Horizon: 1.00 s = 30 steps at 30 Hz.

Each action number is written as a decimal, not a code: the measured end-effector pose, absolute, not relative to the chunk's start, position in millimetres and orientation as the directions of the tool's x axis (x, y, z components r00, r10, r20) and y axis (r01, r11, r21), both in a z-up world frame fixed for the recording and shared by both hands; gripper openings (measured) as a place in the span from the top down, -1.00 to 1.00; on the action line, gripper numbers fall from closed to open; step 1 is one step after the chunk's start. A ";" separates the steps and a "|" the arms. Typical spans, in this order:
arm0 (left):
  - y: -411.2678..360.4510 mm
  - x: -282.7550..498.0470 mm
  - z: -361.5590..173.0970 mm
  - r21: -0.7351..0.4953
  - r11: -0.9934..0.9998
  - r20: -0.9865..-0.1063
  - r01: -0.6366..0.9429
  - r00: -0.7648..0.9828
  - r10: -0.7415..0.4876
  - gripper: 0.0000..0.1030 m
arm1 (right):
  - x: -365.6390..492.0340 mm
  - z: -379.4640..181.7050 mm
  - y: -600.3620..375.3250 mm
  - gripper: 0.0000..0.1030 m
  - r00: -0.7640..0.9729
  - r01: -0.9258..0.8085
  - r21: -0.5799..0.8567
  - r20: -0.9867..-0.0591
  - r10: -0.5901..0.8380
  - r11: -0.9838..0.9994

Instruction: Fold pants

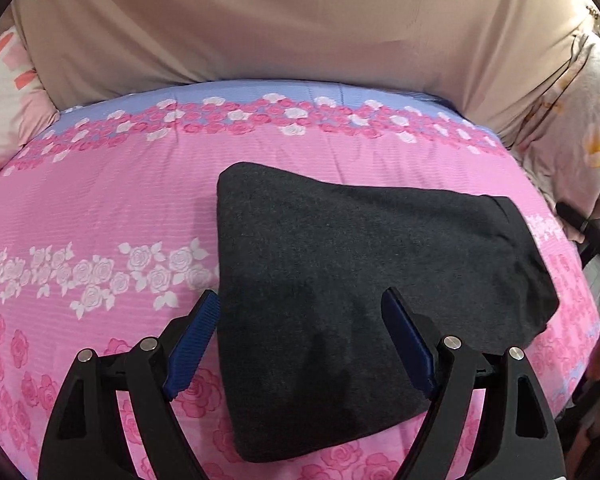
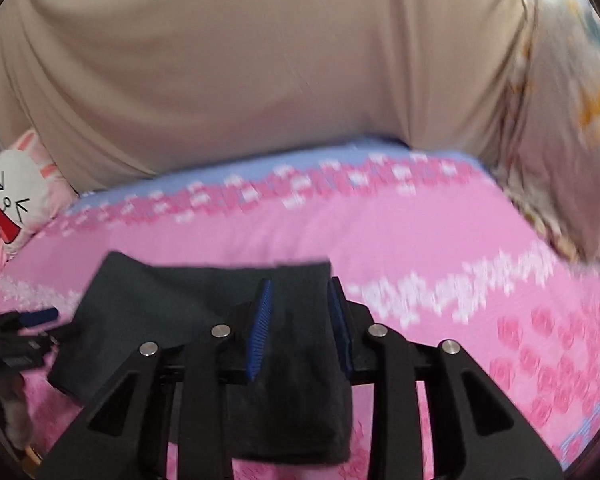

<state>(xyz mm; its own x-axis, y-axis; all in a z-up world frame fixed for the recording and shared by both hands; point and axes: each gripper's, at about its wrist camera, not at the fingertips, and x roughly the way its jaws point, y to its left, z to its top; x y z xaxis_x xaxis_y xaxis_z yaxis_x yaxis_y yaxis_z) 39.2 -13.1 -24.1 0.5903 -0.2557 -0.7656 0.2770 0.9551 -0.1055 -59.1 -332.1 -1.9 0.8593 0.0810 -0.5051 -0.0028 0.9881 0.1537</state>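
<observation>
The dark charcoal folded knit pants lie as a compact bundle on the pink rose-printed bedsheet, right of the bed's middle in the left wrist view. The left gripper hovers over the near edge of the bundle with its blue-padded fingers spread wide, gripping nothing. In the right wrist view (blurred) the right gripper has its fingers narrowed on a fold of the pants at the bundle's right end, cloth pinched between the pads and hanging toward the camera. A beige draped cloth rises behind the bed's far edge, with a white cartoon-face pillow at far left.
</observation>
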 end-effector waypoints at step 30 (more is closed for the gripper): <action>44.2 52.4 -47.3 -0.608 0.766 -0.662 0.208 0.398 -0.634 0.63 | -78.1 -63.8 -355.8 0.48 0.691 -0.081 0.558 -0.565 0.450 0.826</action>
<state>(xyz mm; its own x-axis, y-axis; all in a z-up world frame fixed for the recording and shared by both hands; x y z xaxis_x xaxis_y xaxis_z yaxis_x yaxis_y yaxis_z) 52.4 44.2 -47.3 0.3983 -0.6345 -0.6624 0.2082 0.7658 -0.6084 -78.1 -355.8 -63.8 0.6911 0.4502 -0.5655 -0.0814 0.8259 0.5580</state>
